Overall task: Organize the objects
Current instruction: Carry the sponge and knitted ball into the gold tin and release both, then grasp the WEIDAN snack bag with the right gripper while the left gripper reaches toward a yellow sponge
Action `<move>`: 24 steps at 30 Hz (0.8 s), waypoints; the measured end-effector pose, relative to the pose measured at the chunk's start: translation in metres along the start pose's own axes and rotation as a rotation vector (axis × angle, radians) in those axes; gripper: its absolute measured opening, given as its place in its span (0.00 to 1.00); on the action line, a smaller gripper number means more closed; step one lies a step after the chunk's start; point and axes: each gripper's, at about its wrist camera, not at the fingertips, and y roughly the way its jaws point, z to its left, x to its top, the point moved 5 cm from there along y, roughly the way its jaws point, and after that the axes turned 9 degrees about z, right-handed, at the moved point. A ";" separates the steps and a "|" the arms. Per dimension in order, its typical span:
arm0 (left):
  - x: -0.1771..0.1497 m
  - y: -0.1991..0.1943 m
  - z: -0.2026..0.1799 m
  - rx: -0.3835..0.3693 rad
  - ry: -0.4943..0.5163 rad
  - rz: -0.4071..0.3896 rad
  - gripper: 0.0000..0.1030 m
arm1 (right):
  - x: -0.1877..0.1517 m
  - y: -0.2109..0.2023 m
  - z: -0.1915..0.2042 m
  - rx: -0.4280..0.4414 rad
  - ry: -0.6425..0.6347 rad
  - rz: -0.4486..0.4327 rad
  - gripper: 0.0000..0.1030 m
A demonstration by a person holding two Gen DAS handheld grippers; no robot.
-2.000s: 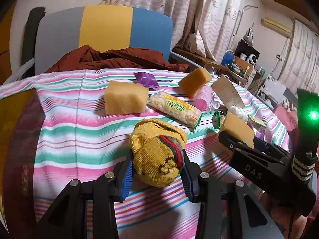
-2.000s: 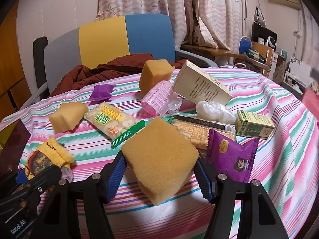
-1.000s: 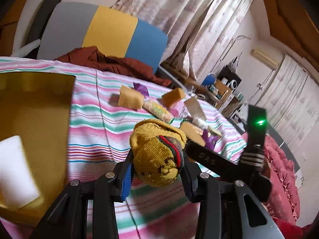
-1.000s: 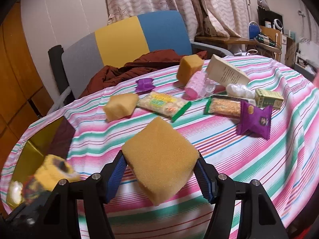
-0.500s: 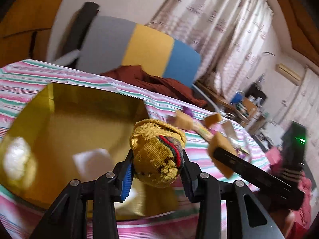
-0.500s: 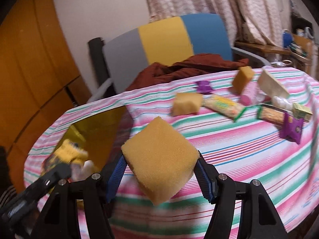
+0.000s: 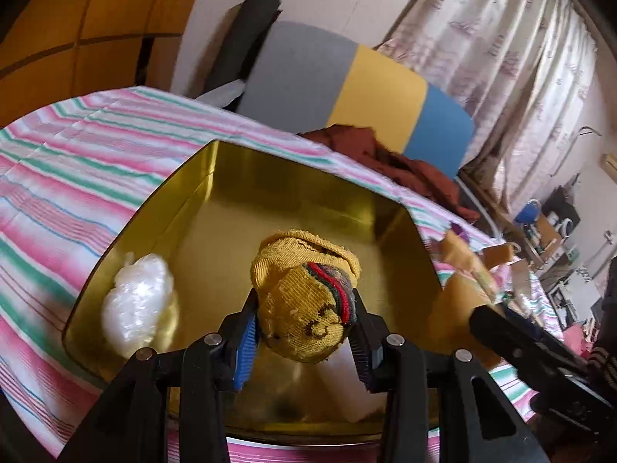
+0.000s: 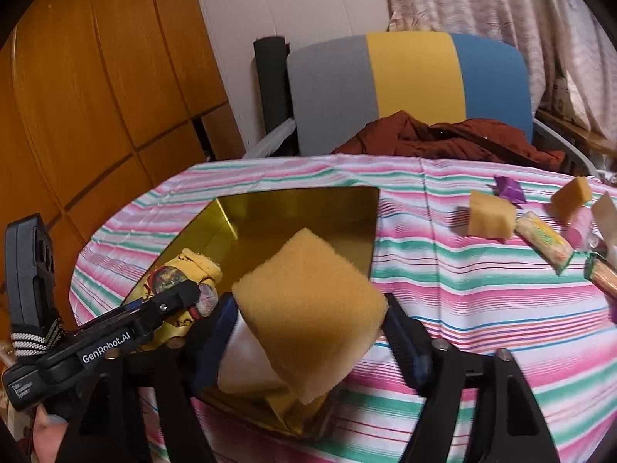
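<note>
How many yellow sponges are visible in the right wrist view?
3. One sponge sits between the right gripper's just-opened jaws over the gold tin; two lie on the striped tablecloth at right. Others may be out of frame.

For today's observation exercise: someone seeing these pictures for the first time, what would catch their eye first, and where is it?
A shiny gold tin on the striped tablecloth dominates. Over it, the left gripper clamps a rolled yellow sock, and the right gripper, whose jaws have just been opening, has a big yellow sponge between them. A white plastic bundle lies inside the tin.
</note>
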 end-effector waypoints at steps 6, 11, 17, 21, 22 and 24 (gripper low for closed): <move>-0.002 -0.001 0.013 0.040 -0.042 0.017 0.58 | 0.002 -0.010 -0.002 -0.038 0.021 -0.048 0.99; 0.000 -0.019 0.011 0.075 -0.043 -0.051 0.67 | -0.002 -0.020 -0.014 -0.037 0.070 -0.071 0.99; 0.007 -0.037 0.013 0.098 -0.075 -0.121 0.67 | -0.007 -0.025 -0.029 -0.044 0.119 -0.073 0.99; 0.008 -0.038 0.008 0.080 -0.073 -0.114 0.67 | -0.008 -0.028 -0.035 -0.046 0.137 -0.077 0.99; 0.007 -0.037 0.005 0.074 -0.065 -0.109 0.67 | -0.008 -0.029 -0.037 -0.050 0.140 -0.076 0.99; 0.005 -0.036 -0.001 0.065 -0.050 -0.100 0.67 | -0.009 -0.030 -0.040 -0.052 0.145 -0.079 0.99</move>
